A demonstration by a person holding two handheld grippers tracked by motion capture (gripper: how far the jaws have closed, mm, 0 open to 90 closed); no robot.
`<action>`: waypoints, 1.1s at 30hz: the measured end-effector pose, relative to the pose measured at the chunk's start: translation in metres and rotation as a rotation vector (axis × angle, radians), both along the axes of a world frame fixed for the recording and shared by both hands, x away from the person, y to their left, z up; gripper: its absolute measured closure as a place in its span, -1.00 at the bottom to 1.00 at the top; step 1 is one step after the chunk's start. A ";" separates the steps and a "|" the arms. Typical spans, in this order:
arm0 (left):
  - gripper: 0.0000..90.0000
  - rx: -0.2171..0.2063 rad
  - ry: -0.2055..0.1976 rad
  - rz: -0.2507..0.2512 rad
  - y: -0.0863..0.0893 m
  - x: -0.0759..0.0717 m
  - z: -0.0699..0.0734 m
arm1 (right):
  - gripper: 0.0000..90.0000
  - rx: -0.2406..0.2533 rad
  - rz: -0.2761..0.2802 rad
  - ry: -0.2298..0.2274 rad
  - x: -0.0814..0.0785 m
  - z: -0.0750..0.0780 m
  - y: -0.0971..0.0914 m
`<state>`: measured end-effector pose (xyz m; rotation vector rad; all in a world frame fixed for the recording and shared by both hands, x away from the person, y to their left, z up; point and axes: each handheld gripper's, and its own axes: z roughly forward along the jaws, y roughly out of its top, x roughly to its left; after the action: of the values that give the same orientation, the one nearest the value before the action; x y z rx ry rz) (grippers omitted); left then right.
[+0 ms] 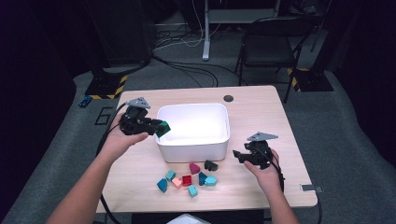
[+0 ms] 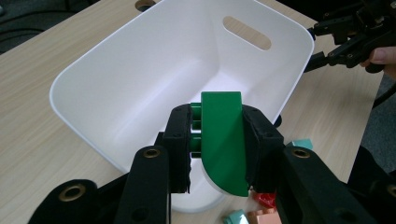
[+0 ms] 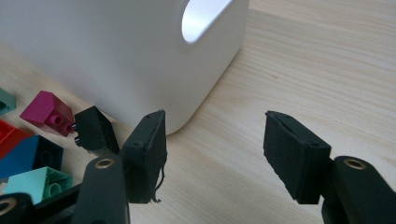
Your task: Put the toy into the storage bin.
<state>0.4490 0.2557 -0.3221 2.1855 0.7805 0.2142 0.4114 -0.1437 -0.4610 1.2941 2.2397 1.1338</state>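
High view first: my left gripper [image 1: 152,126] holds a green block [image 1: 163,128] at the left rim of the white bin [image 1: 194,144], raised off the desk [image 1: 261,112]. My right gripper [image 1: 240,156] rests low by the bin's right corner, with the loose blocks [image 1: 189,179] scattered in front of the bin.

Left gripper view settles the grip: my jaws are clamped on the green block [image 2: 223,140], one pad on each flat side, its curved edge pointing down and its studs turned sideways. Behind it the bin's bare interior [image 2: 154,70] opens out, and my right gripper [image 2: 336,44] shows beyond the far rim.

Right gripper view gives what the others cannot: its jaws stand apart with nothing between them, just beside the bin's rounded corner [image 3: 201,102], near a black block [image 3: 95,130] and a magenta one [image 3: 46,112].

I judge this the carrying step, with the drop to come. Next I need to bring the block fully over the bin's inside, then part the jaws.
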 end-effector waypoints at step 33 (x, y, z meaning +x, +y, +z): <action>0.47 0.016 0.012 -0.029 -0.072 0.053 -0.022 | -0.14 0.024 -0.005 0.012 0.004 -0.007 -0.005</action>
<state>0.5016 0.1835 -0.3438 2.2138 0.7559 0.1940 0.4156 -0.1484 -0.4677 1.3189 2.2366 1.1569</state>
